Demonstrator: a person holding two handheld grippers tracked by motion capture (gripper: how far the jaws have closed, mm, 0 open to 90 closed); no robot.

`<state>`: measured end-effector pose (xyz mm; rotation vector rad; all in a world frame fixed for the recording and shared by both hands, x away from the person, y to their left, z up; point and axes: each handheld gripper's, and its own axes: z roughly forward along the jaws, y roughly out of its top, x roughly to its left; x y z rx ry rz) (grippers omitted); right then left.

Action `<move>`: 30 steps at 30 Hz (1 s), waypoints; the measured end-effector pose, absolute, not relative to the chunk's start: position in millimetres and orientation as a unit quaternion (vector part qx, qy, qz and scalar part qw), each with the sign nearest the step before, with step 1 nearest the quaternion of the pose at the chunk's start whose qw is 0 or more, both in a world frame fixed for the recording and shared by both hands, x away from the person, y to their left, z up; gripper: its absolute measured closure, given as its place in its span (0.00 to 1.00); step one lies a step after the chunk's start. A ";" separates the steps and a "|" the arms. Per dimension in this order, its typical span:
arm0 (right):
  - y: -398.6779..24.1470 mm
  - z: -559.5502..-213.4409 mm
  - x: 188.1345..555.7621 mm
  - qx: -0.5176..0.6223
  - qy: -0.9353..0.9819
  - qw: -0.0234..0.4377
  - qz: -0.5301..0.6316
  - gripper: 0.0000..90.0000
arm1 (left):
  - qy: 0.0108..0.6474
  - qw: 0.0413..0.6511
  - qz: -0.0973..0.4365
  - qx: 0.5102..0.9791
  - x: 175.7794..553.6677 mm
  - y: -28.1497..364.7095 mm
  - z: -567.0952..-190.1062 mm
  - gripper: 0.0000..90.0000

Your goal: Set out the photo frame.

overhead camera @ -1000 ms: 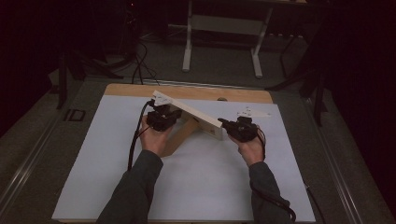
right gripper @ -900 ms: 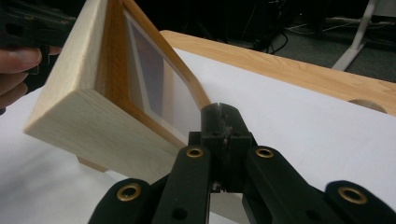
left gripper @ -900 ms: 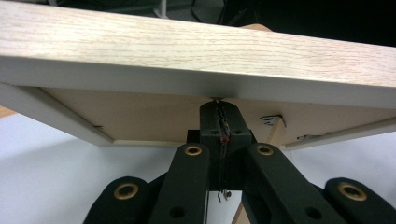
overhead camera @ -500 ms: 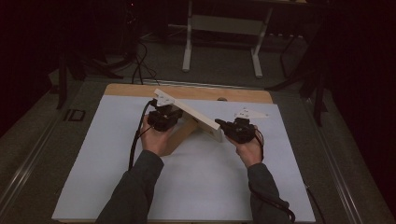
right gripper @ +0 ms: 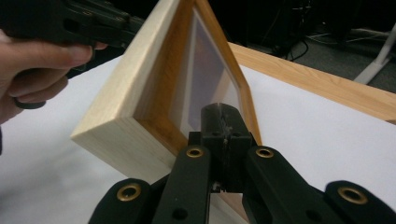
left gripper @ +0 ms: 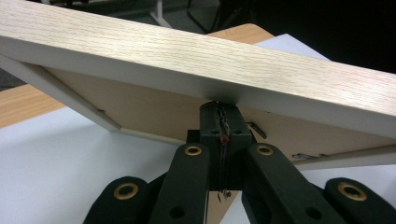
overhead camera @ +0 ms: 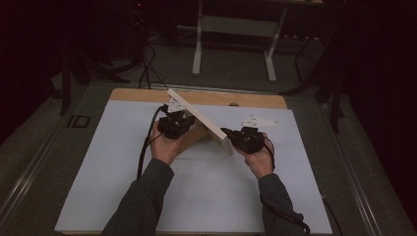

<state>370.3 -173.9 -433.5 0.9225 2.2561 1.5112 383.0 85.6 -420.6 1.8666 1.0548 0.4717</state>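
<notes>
A light wooden picture frame (overhead camera: 202, 121) is propped at a tilt over the white mat, its far end raised. My left gripper (overhead camera: 179, 118) is under the raised side. In the left gripper view its jaws are shut, and the tips (left gripper: 219, 108) press against the frame's pale lower edge (left gripper: 187, 60). My right gripper (overhead camera: 232, 133) meets the frame's near low corner. In the right gripper view its shut jaws (right gripper: 223, 112) touch the inner rim by the glass of the frame (right gripper: 140, 88). The left gripper (right gripper: 93, 23) and its hand appear at top left there.
A white sheet (overhead camera: 196, 196) covers the wooden table, leaving a bare strip of wood (overhead camera: 147, 94) along the far edge. Beyond the table stand metal stand legs (overhead camera: 196, 49), and black cables (overhead camera: 147, 64) lie on the floor. A small hole (overhead camera: 234, 104) marks the wood strip.
The right gripper has edged slightly left and nearer. The frame's low end has come nearer with it and the frame stands a little steeper. The left hand has barely moved.
</notes>
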 end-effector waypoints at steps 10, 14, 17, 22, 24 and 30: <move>-168.4 -430.4 365.1 0.303 0.783 0.138 0.525 1.00 | 0.407 0.451 0.195 0.770 376.6 77.2 -420.8 1.00; -168.0 -428.7 362.9 0.300 0.783 0.139 0.527 1.00 | 0.403 0.448 0.198 0.773 374.6 75.1 -420.2 1.00; -167.3 -427.6 361.3 0.298 0.783 0.140 0.528 1.00 | 0.402 0.449 0.195 0.774 373.8 74.3 -420.3 1.00; -164.7 -426.3 358.3 0.289 0.787 0.137 0.528 1.00 | 0.398 0.452 0.190 0.775 374.6 73.3 -420.4 1.00; -163.2 -426.1 357.3 0.285 0.789 0.135 0.528 1.00 | 0.397 0.453 0.190 0.775 375.4 72.7 -420.6 1.00; -157.8 -425.4 354.5 0.274 0.794 0.131 0.527 1.00 | 0.398 0.454 0.188 0.775 377.6 71.3 -421.3 1.00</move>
